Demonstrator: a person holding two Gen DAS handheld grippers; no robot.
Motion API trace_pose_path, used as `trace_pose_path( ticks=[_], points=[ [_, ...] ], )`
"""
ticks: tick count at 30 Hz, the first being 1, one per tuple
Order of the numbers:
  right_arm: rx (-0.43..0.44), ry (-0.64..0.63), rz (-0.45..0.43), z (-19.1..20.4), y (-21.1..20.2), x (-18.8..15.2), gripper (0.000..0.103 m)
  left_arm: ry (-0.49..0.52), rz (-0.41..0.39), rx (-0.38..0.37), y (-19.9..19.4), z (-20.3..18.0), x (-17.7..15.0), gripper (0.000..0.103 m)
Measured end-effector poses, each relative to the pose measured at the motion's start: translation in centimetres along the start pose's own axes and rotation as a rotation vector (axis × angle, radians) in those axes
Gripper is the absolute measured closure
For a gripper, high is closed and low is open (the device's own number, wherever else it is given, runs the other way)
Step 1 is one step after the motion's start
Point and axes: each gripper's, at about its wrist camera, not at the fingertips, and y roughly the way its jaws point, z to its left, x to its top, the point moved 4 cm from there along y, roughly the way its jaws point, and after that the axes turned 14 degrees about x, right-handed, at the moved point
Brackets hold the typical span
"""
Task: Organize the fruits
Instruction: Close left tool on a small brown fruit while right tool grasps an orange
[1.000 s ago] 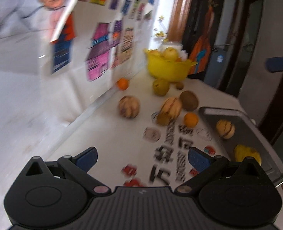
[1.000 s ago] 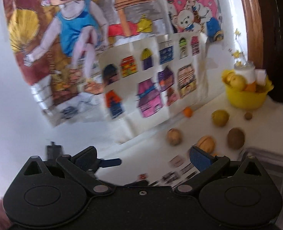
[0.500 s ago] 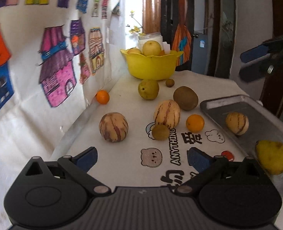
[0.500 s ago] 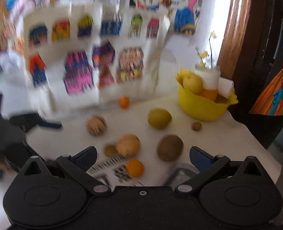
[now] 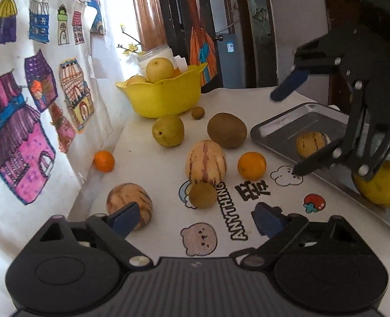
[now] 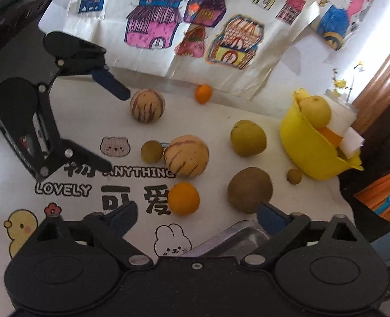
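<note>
Both your grippers have swung in over the table since a second ago: left gripper and right gripper gape, empty. Tray holds two fruits; the orange just beside it looks nearest.

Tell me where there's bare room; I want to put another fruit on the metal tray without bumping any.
The metal tray is bare at its far end, between its far rim and the striped melon. Its near end is crowded: the yellow fruit sits there, and the right gripper hangs open over it.
</note>
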Motion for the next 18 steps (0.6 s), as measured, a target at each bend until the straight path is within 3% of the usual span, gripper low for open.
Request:
trace_pose_path(
  ticks=[8, 14, 18],
  points=[
    [0.015, -0.043, 0.001, -0.5, 1.4, -0.7, 0.021, 0.061, -0.013, -0.035, 1.1, -0.8, 0.2, 0.023],
    [0.055, -0.001, -0.016, -1.1, 2.1, -0.6, 0.03, 0.033, 0.013, -0.048, 2.3, -0.7, 0.4, 0.033],
    [0.077, 0.031, -0.019, -1.6, 2.8, -0.4, 0.045, -0.006, 0.043, -0.052, 3.2, -0.4, 0.6, 0.042]
  ],
)
